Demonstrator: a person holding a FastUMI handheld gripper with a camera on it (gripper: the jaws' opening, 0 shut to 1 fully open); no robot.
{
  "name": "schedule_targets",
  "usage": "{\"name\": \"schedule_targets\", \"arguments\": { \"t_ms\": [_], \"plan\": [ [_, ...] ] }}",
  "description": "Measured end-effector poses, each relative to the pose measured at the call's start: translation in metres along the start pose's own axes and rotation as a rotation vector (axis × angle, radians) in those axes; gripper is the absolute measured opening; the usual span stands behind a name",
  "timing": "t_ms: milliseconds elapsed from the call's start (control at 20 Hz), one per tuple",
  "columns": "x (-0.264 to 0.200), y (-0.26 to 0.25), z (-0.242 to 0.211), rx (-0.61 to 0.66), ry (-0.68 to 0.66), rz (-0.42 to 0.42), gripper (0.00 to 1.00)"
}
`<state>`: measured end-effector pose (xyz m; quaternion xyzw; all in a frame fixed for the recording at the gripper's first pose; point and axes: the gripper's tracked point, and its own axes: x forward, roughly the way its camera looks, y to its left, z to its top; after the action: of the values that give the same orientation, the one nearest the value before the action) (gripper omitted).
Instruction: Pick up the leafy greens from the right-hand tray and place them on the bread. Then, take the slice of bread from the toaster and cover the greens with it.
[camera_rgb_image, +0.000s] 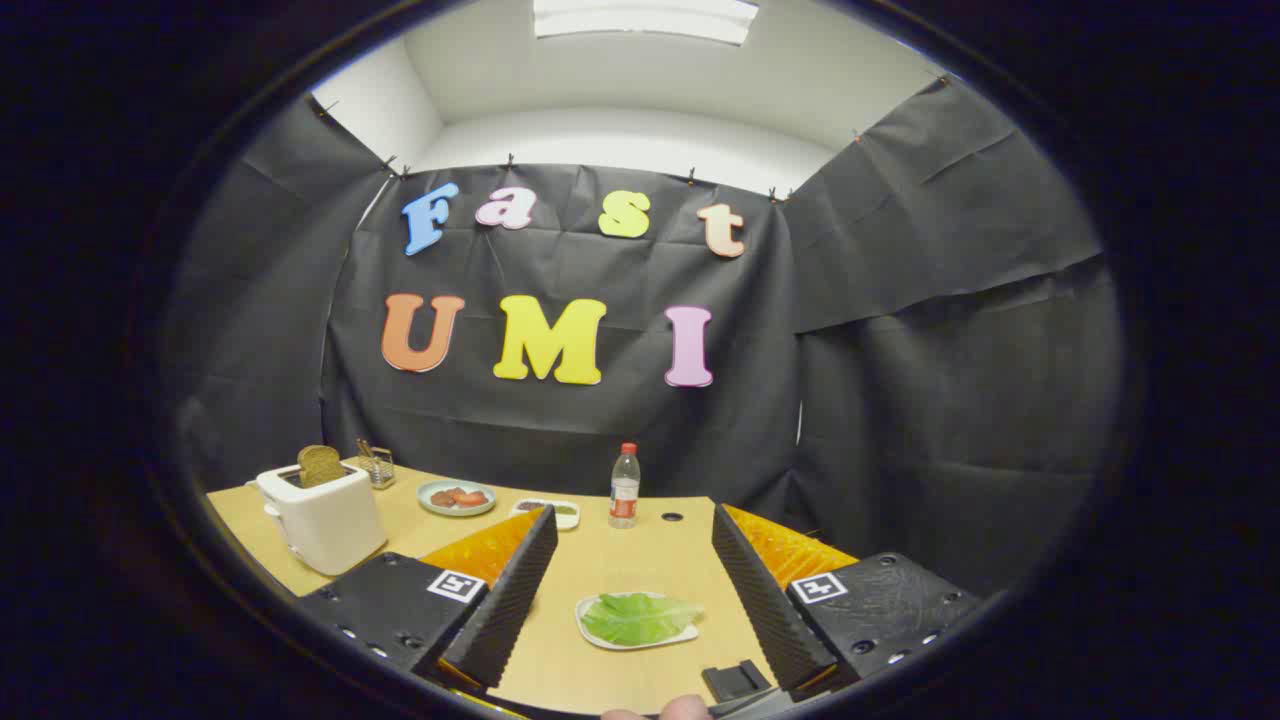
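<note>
The gripper (633, 535) hung above the table (600, 560) with its fingers spread wide and nothing between them but open air. Below the gap between the fingers, nearer their base than their tips, lay the leafy greens (638, 617), a single flat leaf on a small white tray (600, 632). Neither finger touched leaf or tray.

By the look of it the first step was in hand: the approach to the greens, with no grasp yet made. The next move would call for lowering and tilting the fingers down over the leaf, then closing on it gently, since a thin leaf lying flat gives little to pinch and the tray rim might catch a fingertip.

Beyond the fingertips stood a clear bottle (624, 487) with a red cap, upright and well apart from the tray. Ahead and to the left sat a small white dish (560, 512), partly hidden by the left finger, then a round plate (456, 497) holding reddish pieces. Farther left stood the white toaster (322, 515) with the slice of bread (322, 465) standing up out of its slot, and a small wire holder (378, 466) behind it. I could not make out the bread meant to receive the greens.

The tabletop between the tray and the bottle lay bare, giving fair room. To the right the table's edge fell away close beyond the right finger.
</note>
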<state>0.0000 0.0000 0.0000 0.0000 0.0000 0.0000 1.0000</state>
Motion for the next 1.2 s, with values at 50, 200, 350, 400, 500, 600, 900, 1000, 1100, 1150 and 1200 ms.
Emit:
{"name": "schedule_targets", "arguments": {
  "t_ms": [50,200,350,400,500,600,900,1000,1100,1150,1200],
  "plan": [
    [0.0,0.0,0.002,-0.006,-0.007,-0.004,0.95],
    [0.002,0.004,0.005,-0.008,-0.025,-0.007,0.95],
    [0.001,0.007,0.007,-0.006,-0.038,-0.004,0.95],
    [0.0,0.008,0.009,-0.002,-0.04,-0.002,0.95],
    [0.001,0.009,0.01,0.003,-0.046,0.0,0.95],
    [0.002,0.01,0.01,0.003,-0.049,0.001,0.95],
    [0.011,0.005,-0.002,0.011,-0.027,0.011,0.95],
    [0.016,-0.002,-0.006,0.007,-0.016,0.011,0.95],
    [0.019,-0.011,-0.01,0.004,-0.005,0.013,0.95],
    [0.021,-0.014,-0.013,0.006,0.001,0.014,0.95],
    [0.023,-0.018,-0.013,0.012,0.005,0.014,0.95]
  ]
}}
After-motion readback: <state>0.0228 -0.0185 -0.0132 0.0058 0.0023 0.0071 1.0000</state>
